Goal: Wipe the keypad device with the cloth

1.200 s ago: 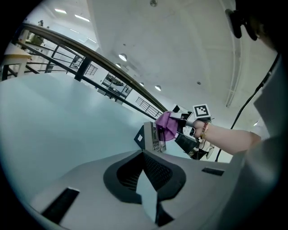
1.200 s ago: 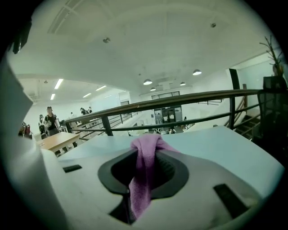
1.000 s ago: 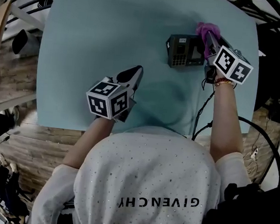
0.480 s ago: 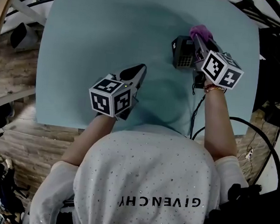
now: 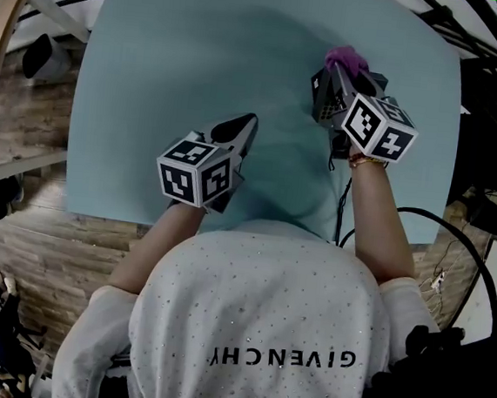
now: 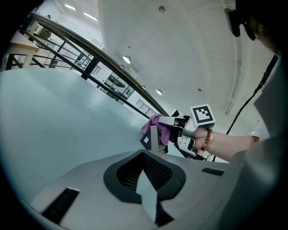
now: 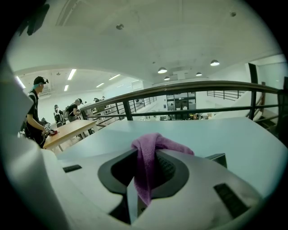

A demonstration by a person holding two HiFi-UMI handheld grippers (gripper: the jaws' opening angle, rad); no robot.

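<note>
A: Cloth, where's it at?

B: Purple cloth [image 7: 147, 158] is pinched in the right gripper [image 7: 135, 197], jaws closed on it. One end hangs down btwn them, the rest is bunched over the tips.

A: And the keypad device?

B: Keypad device [image 5: 326, 94] is on the far right part of the table [image 5: 174, 64], right under that gripper's tips. In the head view the cloth sits at its far edge, touching it. In the right gripper view only a dark corner [image 7: 219, 158] shows, just past the right jaw.

A: Device flat?

B: Looks tipped up on one side in the left gripper view, can't say how far.

A: Left gripper?

B: Left gripper [image 5: 235, 134] is closed w/ nothing in it, over the table's middle, well apart from the device, pointing towards it.
</note>
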